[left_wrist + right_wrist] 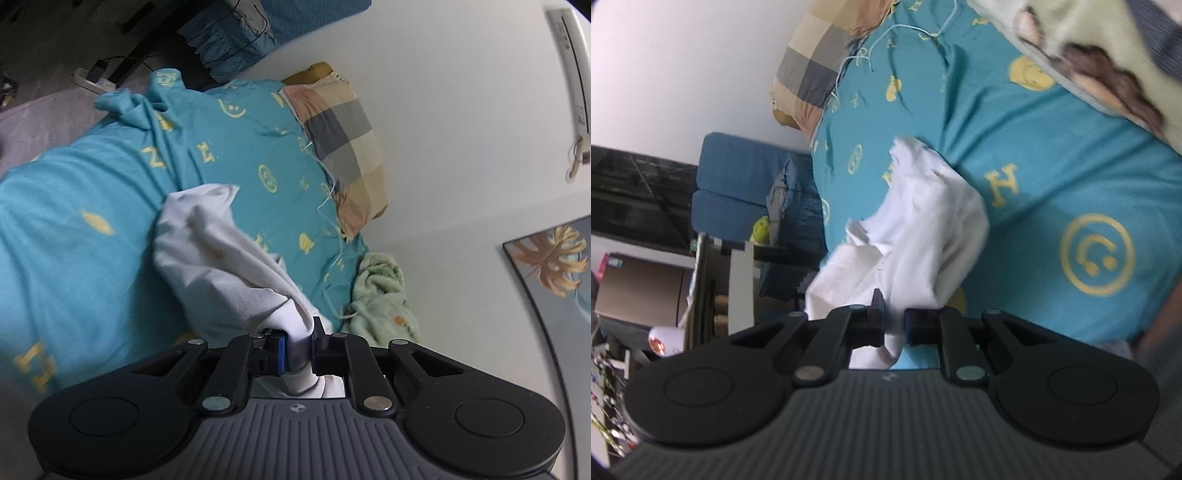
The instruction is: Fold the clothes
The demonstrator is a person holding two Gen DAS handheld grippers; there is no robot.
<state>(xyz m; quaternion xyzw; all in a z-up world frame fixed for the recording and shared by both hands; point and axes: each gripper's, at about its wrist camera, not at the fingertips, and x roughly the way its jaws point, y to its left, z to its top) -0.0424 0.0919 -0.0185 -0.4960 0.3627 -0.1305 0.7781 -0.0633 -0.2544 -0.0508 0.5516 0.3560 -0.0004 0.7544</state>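
White cotton garment (207,251) hangs bunched and creased over the middle of the bed, strung between both tools. Left gripper (298,349): jaws pinching a gathered fold of the cloth. Right gripper (894,326): jaws likewise clamped on a fold. Beneath, a teal bedsheet printed with yellow letters and smiley faces (1071,166). Checked pillow (343,147) at the head edge by the wall; pale green blanket (380,291) beside it.

- My left gripper (298,347) points slightly downward, jaws clamped on white cloth (221,258).
- My right gripper (894,326) does likewise, pinching white fabric.
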